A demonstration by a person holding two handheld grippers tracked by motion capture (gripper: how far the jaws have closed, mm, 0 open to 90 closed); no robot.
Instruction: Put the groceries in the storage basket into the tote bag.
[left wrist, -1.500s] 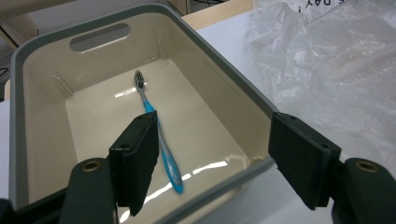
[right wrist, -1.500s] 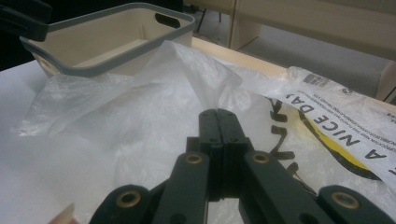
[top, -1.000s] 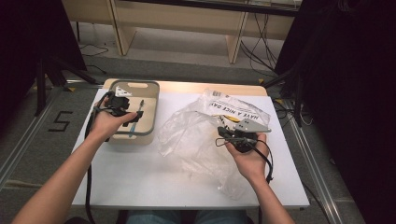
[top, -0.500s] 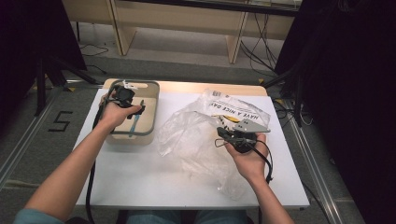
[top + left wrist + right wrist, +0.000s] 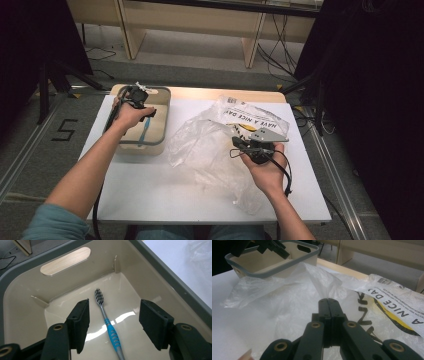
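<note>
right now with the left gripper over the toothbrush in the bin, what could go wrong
1. The toothbrush lies flat on the glossy floor of the bin; the left gripper, whose jaws have just been closing and straddle it without touching, may skid it away.
2. The right gripper pinches a thin fold of the plastic bag; it could tear or slip.

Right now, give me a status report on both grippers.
Left gripper open, jaws just been closing, straddling the toothbrush in the bin. Right gripper shut on the plastic bag. Nothing in the way.
</note>
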